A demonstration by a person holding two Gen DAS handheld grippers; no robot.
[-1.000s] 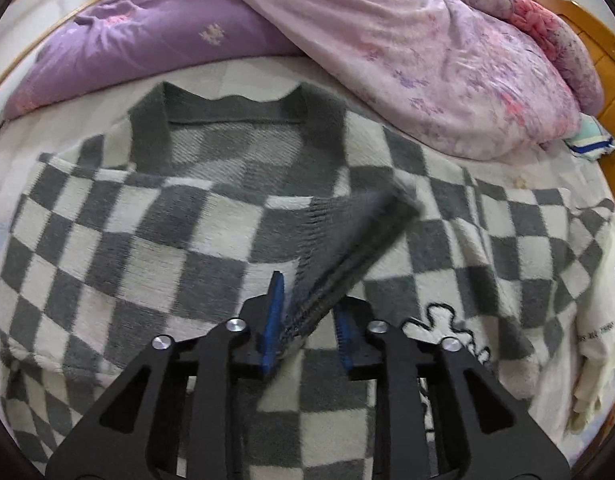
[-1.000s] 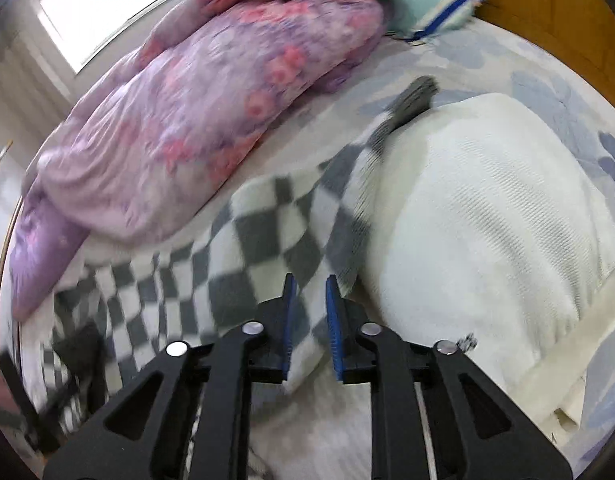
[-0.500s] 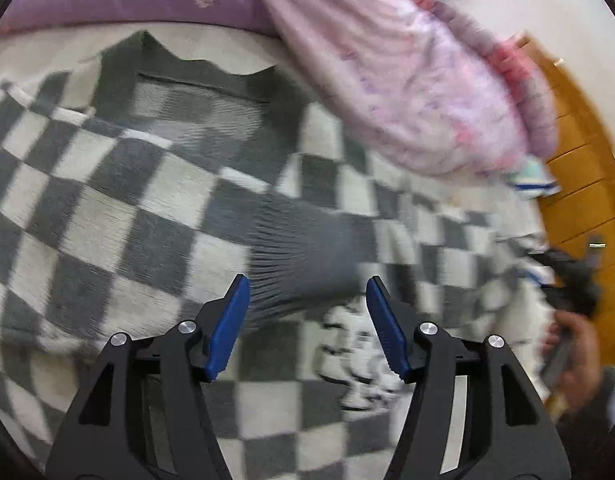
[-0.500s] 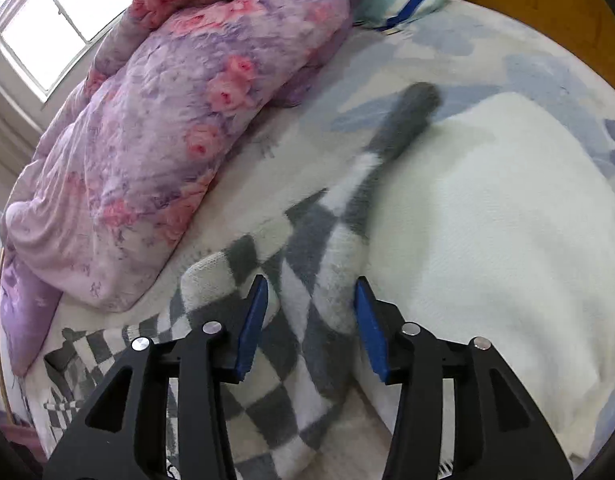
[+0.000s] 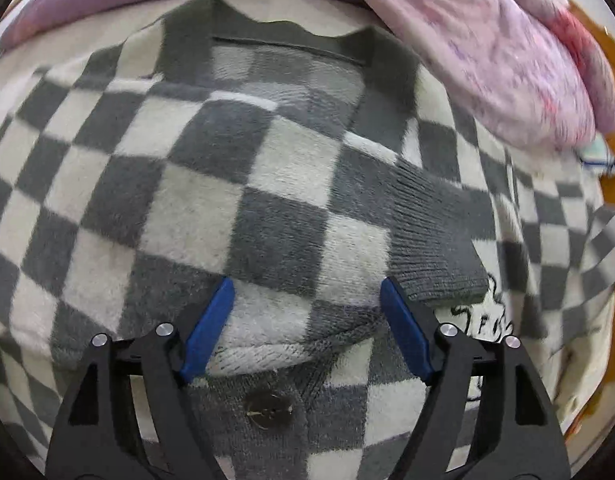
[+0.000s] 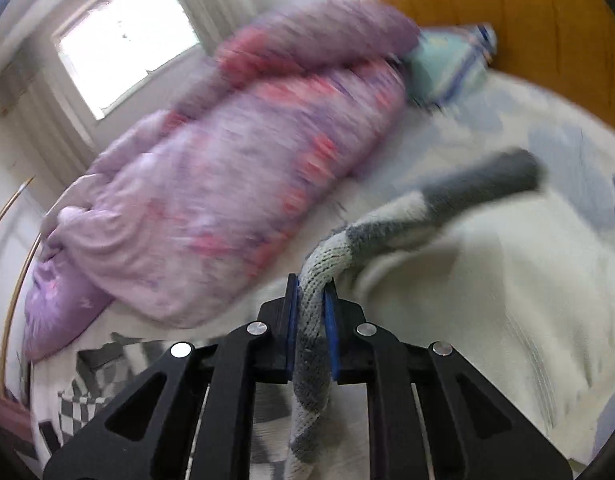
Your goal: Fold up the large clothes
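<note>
In the left wrist view, the checkered cardigan (image 5: 195, 184) is seen spread flat on the bed, one sleeve folded across its front, the ribbed cuff (image 5: 435, 240) lying near the left gripper (image 5: 307, 304), whose jaws are spread wide and empty. In the right wrist view, the other sleeve (image 6: 391, 228) is pinched in the right gripper (image 6: 310, 300), beside a purple floral duvet (image 6: 227, 184).

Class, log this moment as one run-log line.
left gripper: open over folded sleeve | right gripper: shut on other sleeve | cardigan: on bed

Probably a home bedroom: bed sheet (image 6: 487, 152), floral quilt (image 6: 235, 200), blurred window (image 6: 127, 40).
</note>
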